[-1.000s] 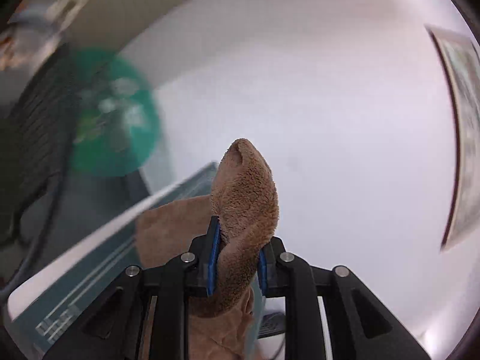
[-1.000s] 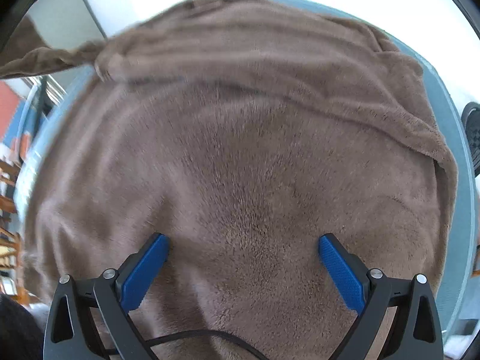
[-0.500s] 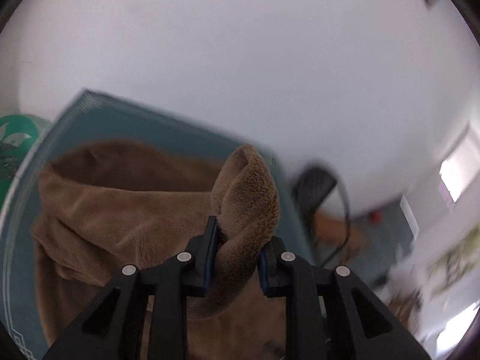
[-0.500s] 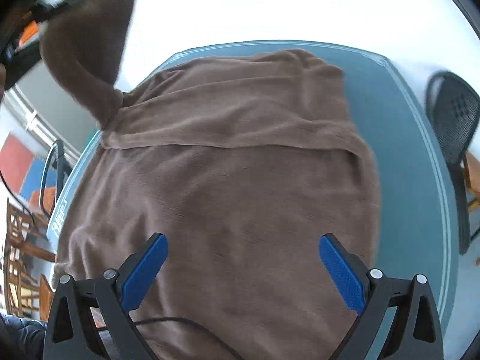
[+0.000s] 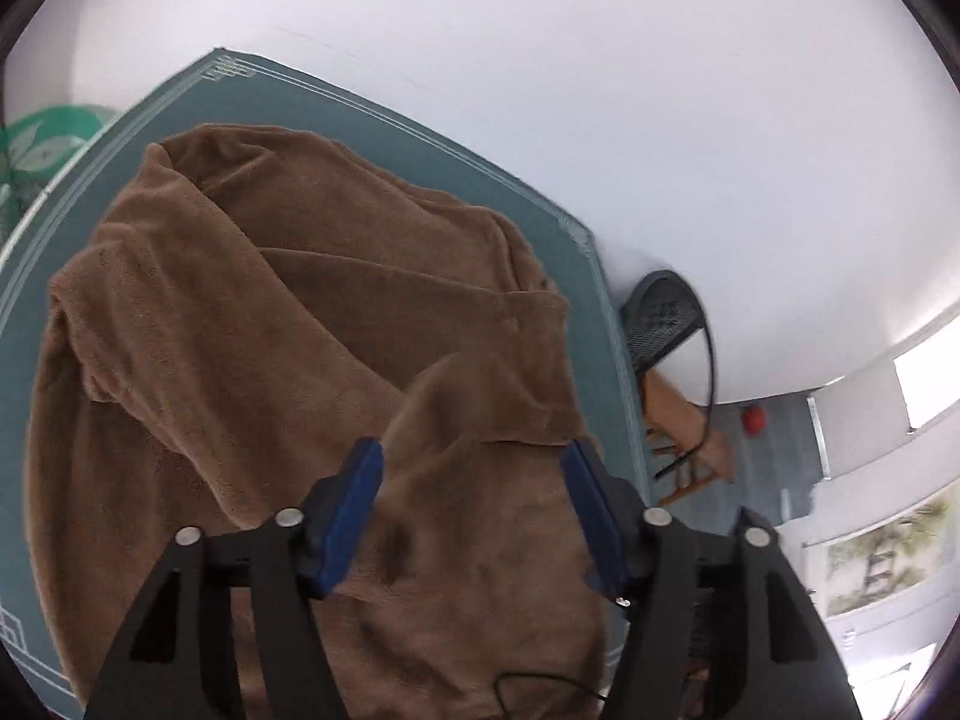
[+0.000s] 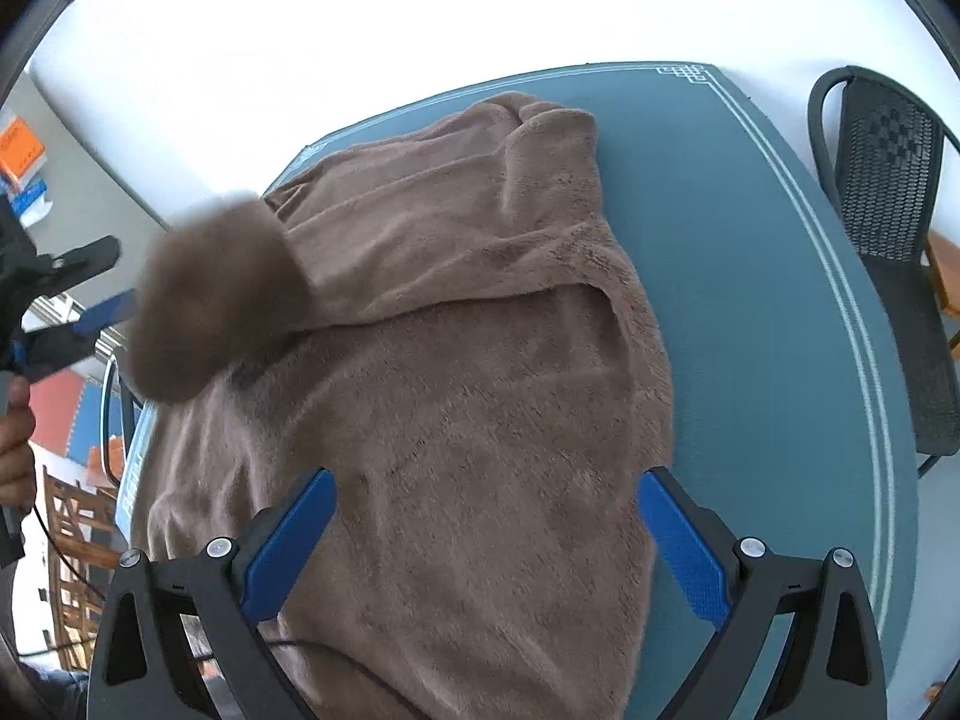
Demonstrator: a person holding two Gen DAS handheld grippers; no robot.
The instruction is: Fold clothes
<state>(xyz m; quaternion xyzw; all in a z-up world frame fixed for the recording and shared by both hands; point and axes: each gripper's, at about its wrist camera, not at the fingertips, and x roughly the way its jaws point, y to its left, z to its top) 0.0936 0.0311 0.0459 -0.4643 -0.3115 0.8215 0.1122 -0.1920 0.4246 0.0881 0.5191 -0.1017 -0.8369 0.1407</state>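
A brown fleece garment (image 5: 252, 312) (image 6: 480, 372) lies spread on the teal table cover (image 5: 540, 222) (image 6: 750, 300), one side folded over the middle. My left gripper (image 5: 474, 450) hovers over its near part with its jaws opening. A blurred sleeve end (image 5: 468, 396) hangs loose between the pads, which no longer press on it. From the right wrist view the left gripper (image 6: 120, 276) is at the far left, with the blurred sleeve end (image 6: 216, 300) falling just beside it. My right gripper (image 6: 486, 480) is open above the garment's body, holding nothing.
A black mesh chair (image 5: 666, 312) (image 6: 888, 180) stands off the table's far corner. A green patterned thing (image 5: 42, 138) lies beyond the left edge. Wooden furniture (image 6: 72, 528) and a person's hand (image 6: 15, 450) show at the left. A white wall lies behind.
The left gripper carried the sleeve end across over the garment, then spread its jaws and let it go. The right gripper drew back, so more of the table shows.
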